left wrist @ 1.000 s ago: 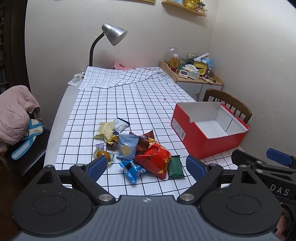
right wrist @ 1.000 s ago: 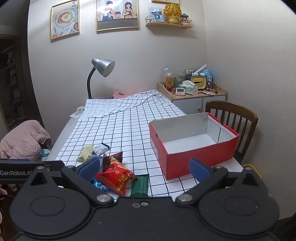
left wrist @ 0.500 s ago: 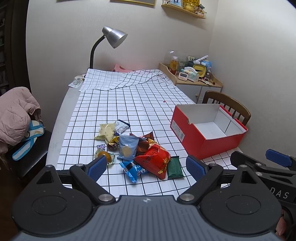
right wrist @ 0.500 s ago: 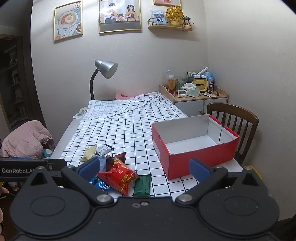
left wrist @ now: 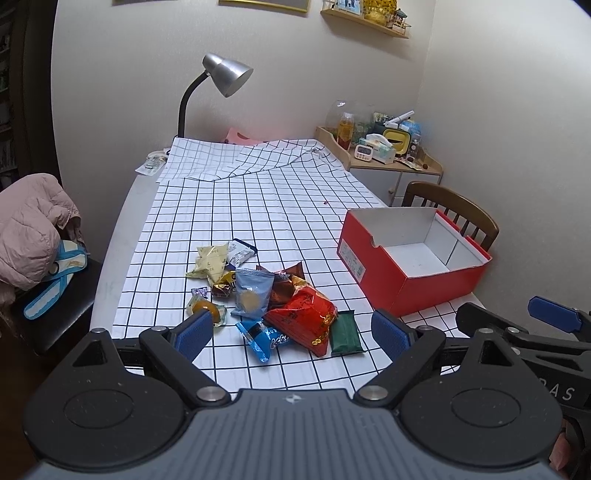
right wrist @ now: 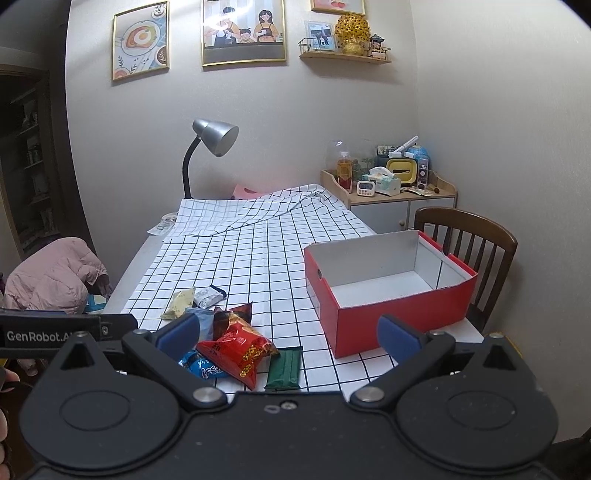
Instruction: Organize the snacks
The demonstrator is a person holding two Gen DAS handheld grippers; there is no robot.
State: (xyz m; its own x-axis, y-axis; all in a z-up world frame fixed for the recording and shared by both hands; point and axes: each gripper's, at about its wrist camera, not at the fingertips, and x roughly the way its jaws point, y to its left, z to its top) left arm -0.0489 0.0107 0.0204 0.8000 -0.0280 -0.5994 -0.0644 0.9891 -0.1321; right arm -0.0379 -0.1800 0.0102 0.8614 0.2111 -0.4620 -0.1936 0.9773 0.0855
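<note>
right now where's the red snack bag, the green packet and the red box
red snack bag [left wrist: 301, 317], left wrist view, middle of its front
green packet [left wrist: 345, 333], left wrist view, centre of its top face
red box [right wrist: 399, 317], right wrist view, near red outer wall

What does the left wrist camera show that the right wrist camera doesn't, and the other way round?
Only the left wrist view shows the orange round candy and the small brown wrapped sweet at the near-left of the pile, plus the right gripper at its right edge.

Only the right wrist view shows the framed pictures on the wall and the bookshelf at the far left.

Both show the empty red box, the red chip bag, the green packet, the blue packet, the desk lamp and the wooden chair.
</note>
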